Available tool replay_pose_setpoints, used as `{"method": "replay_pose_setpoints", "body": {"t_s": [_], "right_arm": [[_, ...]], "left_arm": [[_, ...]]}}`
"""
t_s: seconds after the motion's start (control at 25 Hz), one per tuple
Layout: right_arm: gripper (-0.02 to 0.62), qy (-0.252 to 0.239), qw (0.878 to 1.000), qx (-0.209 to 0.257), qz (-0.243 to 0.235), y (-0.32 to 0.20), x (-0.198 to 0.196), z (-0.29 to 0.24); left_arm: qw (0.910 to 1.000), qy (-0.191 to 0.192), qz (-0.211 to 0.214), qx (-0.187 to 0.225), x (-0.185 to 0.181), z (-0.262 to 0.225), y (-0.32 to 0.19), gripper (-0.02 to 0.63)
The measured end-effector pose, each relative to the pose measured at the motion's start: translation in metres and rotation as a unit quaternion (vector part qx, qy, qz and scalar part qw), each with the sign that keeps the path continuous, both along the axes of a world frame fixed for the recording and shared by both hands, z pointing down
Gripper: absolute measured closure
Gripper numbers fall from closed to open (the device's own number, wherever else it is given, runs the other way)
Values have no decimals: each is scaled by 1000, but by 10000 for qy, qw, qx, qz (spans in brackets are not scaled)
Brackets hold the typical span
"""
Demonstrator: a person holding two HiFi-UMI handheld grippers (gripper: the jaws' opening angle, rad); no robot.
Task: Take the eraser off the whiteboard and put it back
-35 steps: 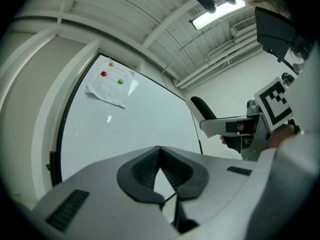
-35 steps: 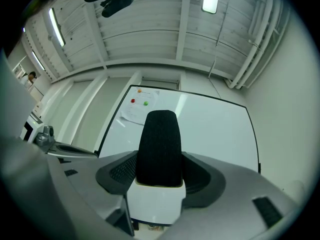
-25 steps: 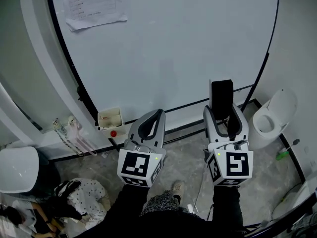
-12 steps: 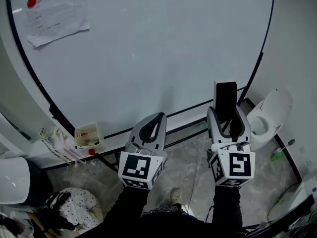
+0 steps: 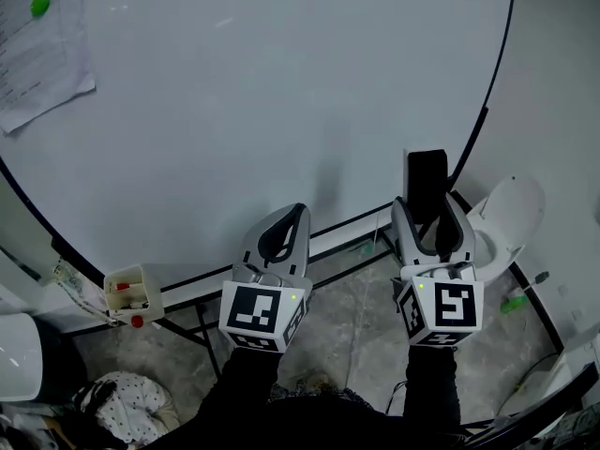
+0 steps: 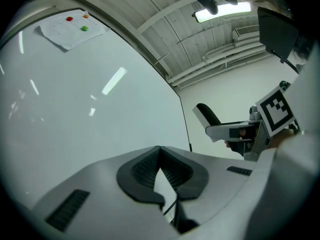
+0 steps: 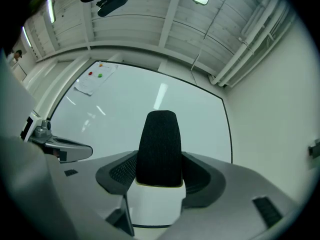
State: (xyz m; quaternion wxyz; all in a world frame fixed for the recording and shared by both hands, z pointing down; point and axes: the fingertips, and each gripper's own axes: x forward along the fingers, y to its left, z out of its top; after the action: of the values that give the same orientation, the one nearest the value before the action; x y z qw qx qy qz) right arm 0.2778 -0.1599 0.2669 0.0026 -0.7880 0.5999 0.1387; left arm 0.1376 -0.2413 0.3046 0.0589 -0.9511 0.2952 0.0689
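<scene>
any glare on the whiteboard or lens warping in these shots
Left gripper view: glare streaks on the whiteboard, its frame bowed by the lens. Right gripper view: similar streaks, dark corners, eraser sharp. Head view: evenly lit, frame curved.

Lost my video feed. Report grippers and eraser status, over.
Right gripper shut on eraser. Left gripper shut, empty. Eraser held off the whiteboard, not yet put back. Nothing between eraser and board.
</scene>
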Motion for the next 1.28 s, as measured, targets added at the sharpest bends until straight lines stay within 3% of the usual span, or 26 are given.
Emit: {"method": "replay_pose_setpoints", "body": {"t_s": [0.28,0.8,1.28], "right_arm": [[324,-135,9996,186,138,-8,53,-18],[324,-161,9995,223,176,-31,119,-21],[324,-193,9997,122,-112,-60,243,-23]], "left_arm": [[9998,-167,118,-50,48,2,-12,601],[9998,-202,-27,-11,95,-2,-32,601],[9971,1,-763,-18,178,-9,-50,601]]}}
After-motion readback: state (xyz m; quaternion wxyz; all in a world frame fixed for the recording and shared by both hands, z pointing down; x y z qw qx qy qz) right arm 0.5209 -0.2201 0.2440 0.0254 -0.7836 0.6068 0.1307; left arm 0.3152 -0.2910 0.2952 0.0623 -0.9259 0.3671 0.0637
